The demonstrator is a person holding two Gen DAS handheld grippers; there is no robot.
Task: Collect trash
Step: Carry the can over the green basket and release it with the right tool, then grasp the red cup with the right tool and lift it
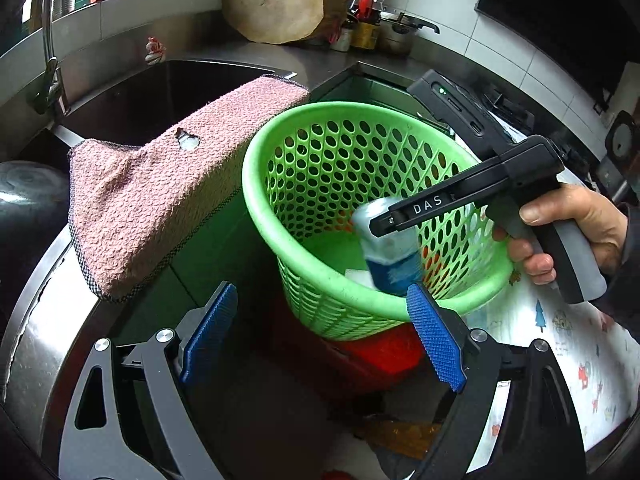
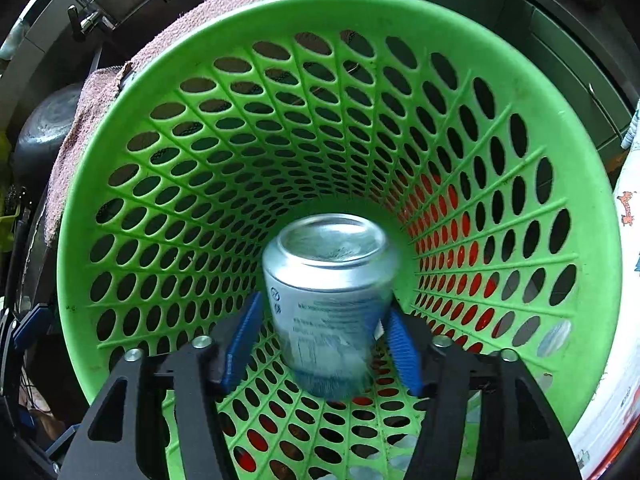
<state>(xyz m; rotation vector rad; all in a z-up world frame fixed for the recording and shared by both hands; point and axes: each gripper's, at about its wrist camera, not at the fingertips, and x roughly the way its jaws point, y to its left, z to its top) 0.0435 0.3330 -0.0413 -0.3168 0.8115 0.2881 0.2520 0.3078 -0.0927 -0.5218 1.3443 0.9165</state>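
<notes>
Right gripper (image 2: 320,344) over perforated green plastic basket (image 2: 120,184), pads spread just clear of blurred silver-and-blue aluminium can (image 2: 328,300) inside it. Left gripper (image 1: 320,332) open, empty. Probably light, thin-walled, slick (dents easily); best gripped mid-body.

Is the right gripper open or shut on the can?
Open: the right gripper pads stand clear of the can, over the basket.
</notes>
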